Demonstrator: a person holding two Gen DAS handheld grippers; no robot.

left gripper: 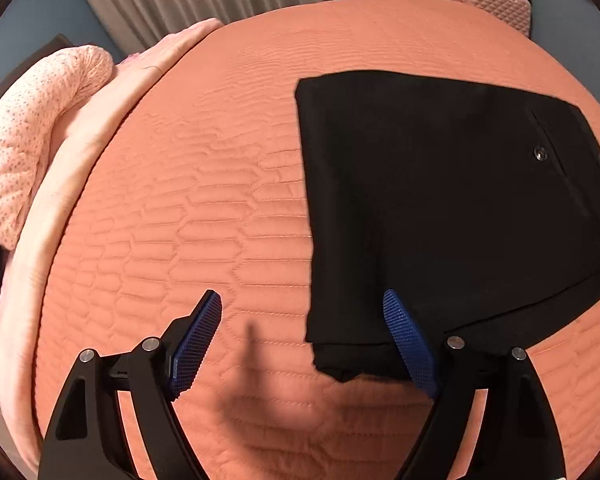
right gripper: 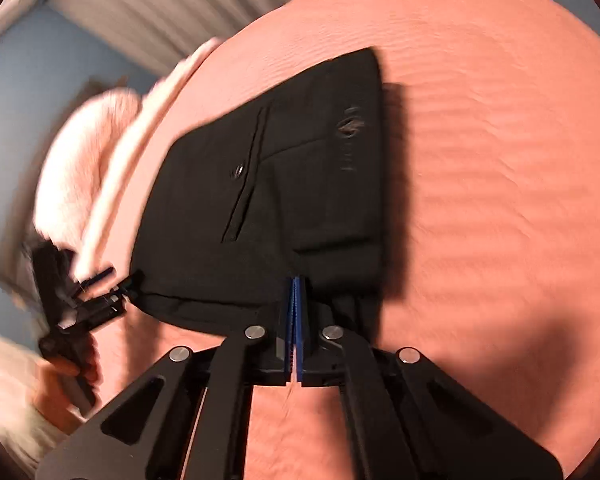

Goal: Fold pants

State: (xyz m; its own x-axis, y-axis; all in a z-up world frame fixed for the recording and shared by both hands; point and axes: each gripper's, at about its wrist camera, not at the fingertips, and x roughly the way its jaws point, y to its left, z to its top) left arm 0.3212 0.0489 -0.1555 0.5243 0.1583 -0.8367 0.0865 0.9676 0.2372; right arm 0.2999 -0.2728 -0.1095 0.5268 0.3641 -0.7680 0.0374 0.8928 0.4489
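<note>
Over bedspread, left tongs splayed.

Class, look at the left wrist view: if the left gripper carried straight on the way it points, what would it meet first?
Probably the orange quilted bedspread. The open left gripper points down at it, with the left edge of the folded black pants by its right finger. Depth is unclear, so that finger might catch the pants first.

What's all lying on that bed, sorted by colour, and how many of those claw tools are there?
Black: 1, the folded pants
Orange: 1, the quilted bedspread
Pale pink: 2, a speckled pillow and a folded blanket at the bed's edge
Claw tools: 2, the left gripper and the right gripper
Total: 6
</note>
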